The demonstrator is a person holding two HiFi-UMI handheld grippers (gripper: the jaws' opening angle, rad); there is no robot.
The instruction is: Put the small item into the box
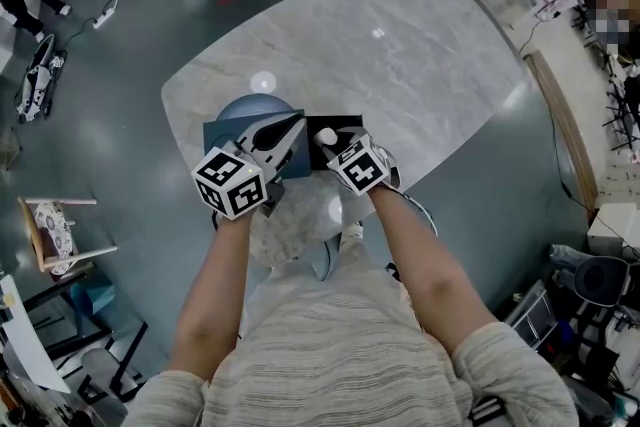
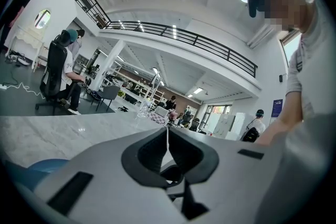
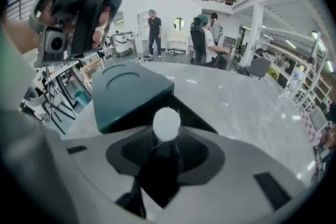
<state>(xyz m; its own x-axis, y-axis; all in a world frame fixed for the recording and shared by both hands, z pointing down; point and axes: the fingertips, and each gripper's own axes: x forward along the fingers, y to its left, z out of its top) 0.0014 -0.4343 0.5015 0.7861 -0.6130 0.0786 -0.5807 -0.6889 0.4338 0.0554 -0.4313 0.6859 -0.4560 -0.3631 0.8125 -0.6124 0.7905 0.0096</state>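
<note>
The marble table [image 1: 420, 55] carries the box [image 1: 345, 125] close to its near edge, right in front of the person, so both arms reach it without stretching. Its teal lid [image 3: 128, 92] sits off to the left of the dark opening (whether hinged or loose I cannot tell), which leaves the mouth free from above and from the right. The left gripper [image 2: 168, 139] is clenched on nothing, jaws together, and hangs above the lid, looking out across the room. I judge it is parked there to stay clear of the opening. The right gripper [image 3: 167, 139] does the work: its jaws grasp the small white ball [image 3: 167, 123] at their very tips, so the ball sticks out ahead of them and should drop cleanly once let go. In the head view the ball shows over the box's dark interior, not yet inside it, so the release remains to be done
</note>
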